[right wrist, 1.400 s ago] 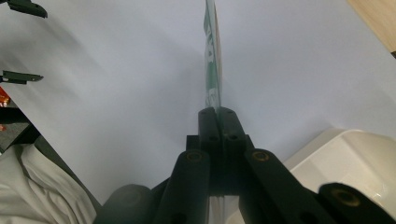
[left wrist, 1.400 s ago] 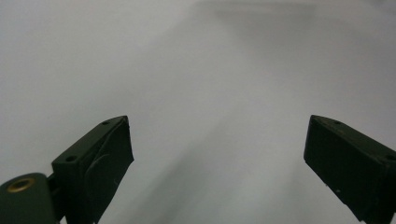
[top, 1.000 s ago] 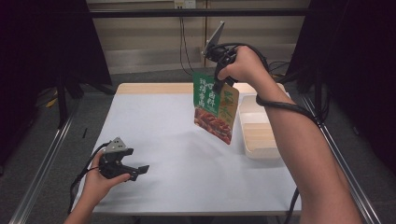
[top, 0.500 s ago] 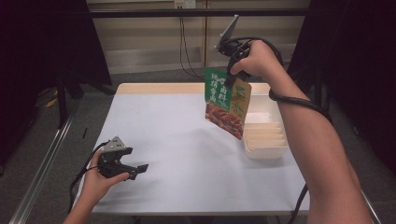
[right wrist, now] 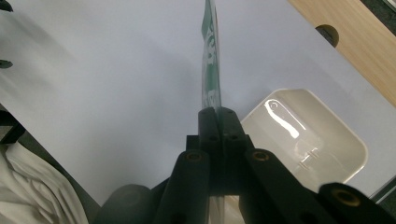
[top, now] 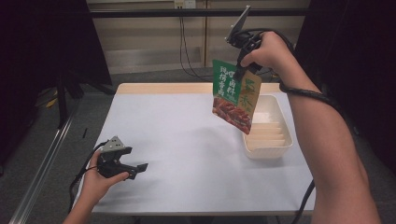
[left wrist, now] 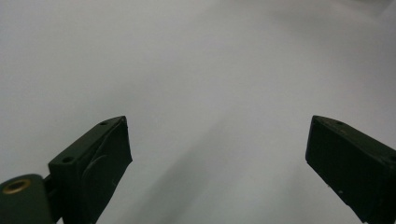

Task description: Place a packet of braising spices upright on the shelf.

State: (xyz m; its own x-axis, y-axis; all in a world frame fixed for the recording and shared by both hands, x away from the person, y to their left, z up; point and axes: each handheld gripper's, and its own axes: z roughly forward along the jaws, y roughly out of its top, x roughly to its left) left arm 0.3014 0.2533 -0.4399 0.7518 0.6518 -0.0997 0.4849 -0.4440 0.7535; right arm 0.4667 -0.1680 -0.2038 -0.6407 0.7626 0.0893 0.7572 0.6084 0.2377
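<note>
Pouch (top: 236, 95), green on top with white lettering and a red food photo below, hangs tilted above the white counter (top: 177, 140) at two o'clock, its top edge pinched in the closed right claw (top: 241, 69), beside the white tray (top: 266, 128). Left claw (top: 135, 168) rests wide open, holding nothing, at seven o'clock.

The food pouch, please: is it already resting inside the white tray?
No, the food pouch hangs in the air from the right tongs, above the white tray.

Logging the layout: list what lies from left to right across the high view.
left gripper → green and red food pouch hanging from the right gripper → white tray
</note>
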